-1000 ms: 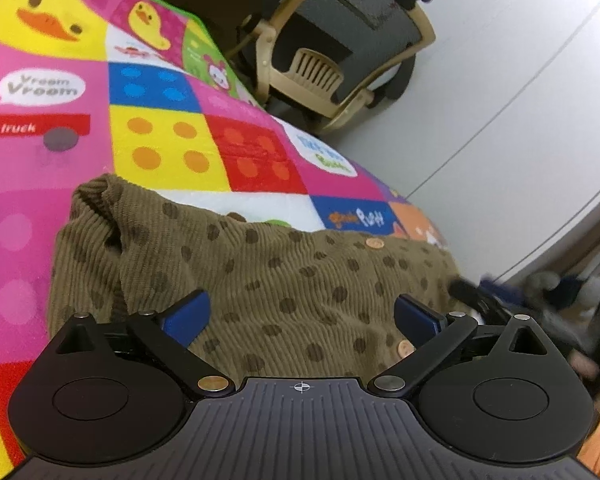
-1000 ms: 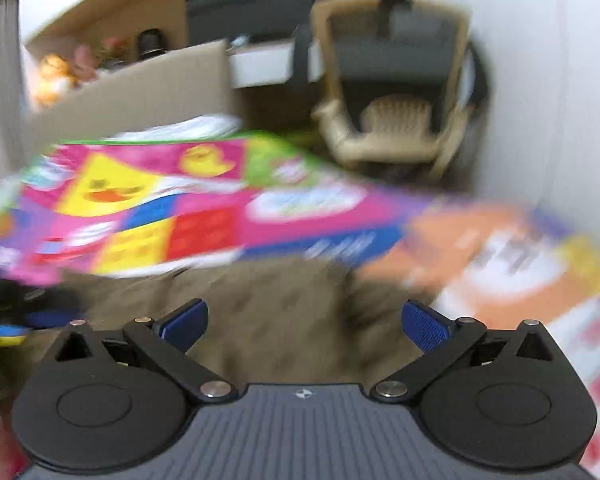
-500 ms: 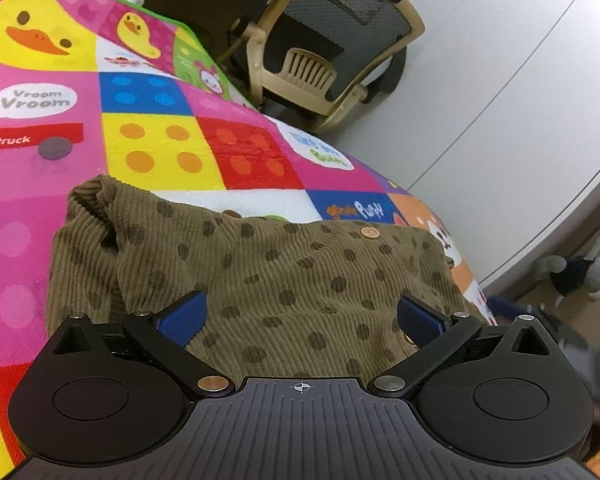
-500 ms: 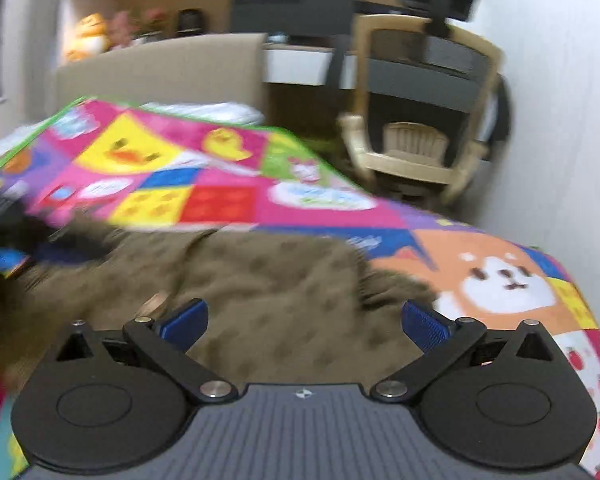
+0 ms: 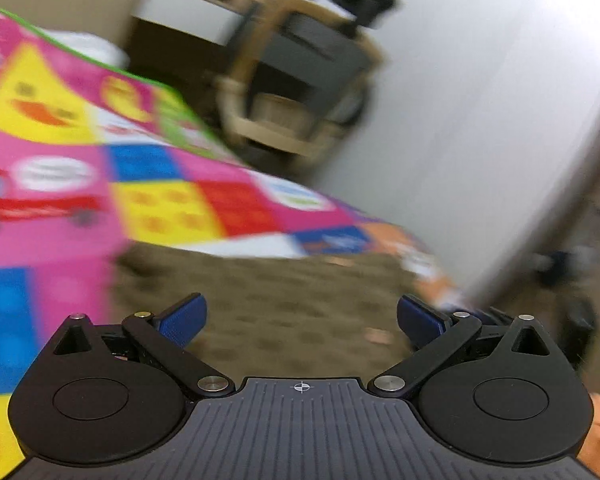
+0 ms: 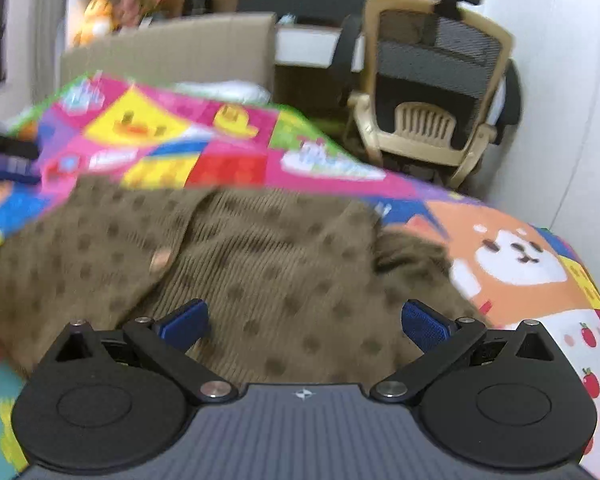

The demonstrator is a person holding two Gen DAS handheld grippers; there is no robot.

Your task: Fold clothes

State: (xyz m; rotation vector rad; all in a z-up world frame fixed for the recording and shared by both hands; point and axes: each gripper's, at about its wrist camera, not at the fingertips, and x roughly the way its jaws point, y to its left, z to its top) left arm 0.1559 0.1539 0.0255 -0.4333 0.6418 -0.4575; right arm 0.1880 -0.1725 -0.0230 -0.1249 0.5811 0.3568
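Bright patchwork play mat [image 6: 236, 168] fills the upper left of both views, with the brown dotted corduroy garment [image 6: 260, 264] bunched across mid-frame, office chair [image 6: 432, 92] behind. Left gripper [image 5: 302, 320] has swung away since half a second ago, blurring its view; right gripper [image 6: 304, 322] steadied over the cloth, both spread wide, holding nothing, so probably regrasping. Mat lettering's too smeared to read.

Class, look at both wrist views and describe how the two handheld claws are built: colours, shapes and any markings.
The left claw and right claw look identical: a black body with a ribbed dark grey centre plate bearing a small white crosshair mark, two round black discs at the sides, black link arms with silver pivot pins, and blue textured pads on the fingers. No cables or sleeves show.
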